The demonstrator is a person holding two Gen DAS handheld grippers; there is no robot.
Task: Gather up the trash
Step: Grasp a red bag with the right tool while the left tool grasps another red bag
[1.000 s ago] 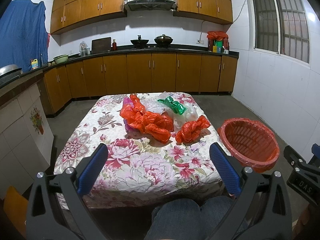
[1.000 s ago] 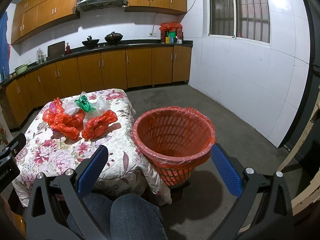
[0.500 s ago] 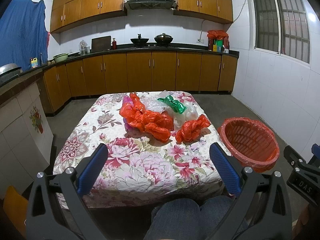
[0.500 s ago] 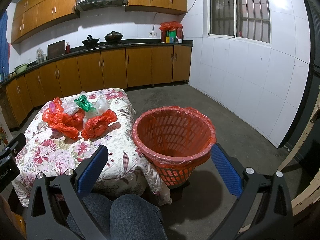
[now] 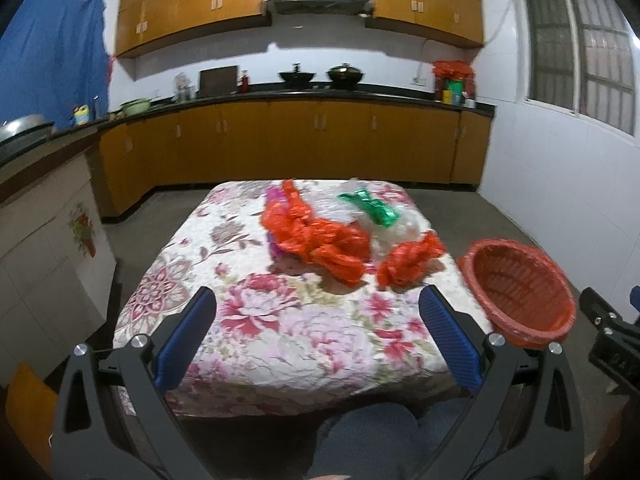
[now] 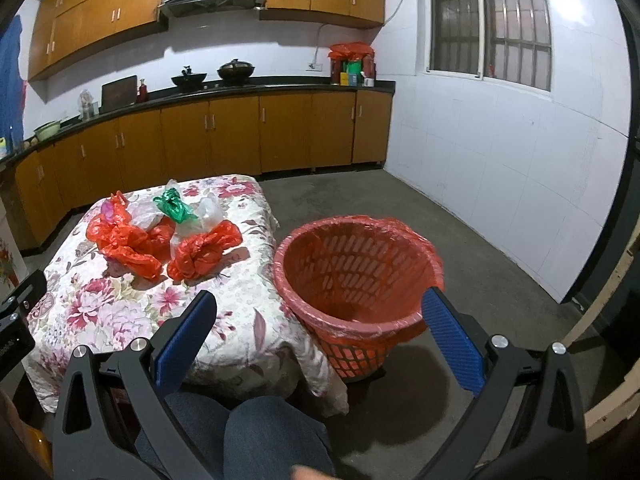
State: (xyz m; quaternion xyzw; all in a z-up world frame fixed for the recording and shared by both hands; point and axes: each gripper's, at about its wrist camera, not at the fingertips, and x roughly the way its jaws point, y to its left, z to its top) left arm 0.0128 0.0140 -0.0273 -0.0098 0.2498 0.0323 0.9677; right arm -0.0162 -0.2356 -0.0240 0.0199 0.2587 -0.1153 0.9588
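Trash lay in one heap on the table (image 5: 256,344), which was covered with a flowered cloth, and nothing was collected yet as far as the basket showed. Going from the left, the left gripper (image 5: 320,336) hovered over the near edge of the table with its blue fingers (image 5: 188,340) wide apart and empty, pointing toward the heap, probably to be ready for the first grab. Toward the far right part of the table sat the long red bag (image 5: 316,240), twisted and crumpled, with something pink under its left end. Just beside it, toward the far edge, a green bag (image 5: 370,208) rested on clear plastic bags (image 5: 394,230), and the small red bag (image 5: 408,262) lay nearest the right edge, touching the clear ones. All were soft and light, so I judged a pinch on a fold would lift them. Off the right edge, on the floor, stood the red basket (image 6: 356,280) lined with a red bag, close to the table so the trash had only a short way to go. The right gripper (image 6: 320,340) hung above the person's knees, its fingers (image 6: 452,340) also spread and holding nothing, facing the basket's near rim.
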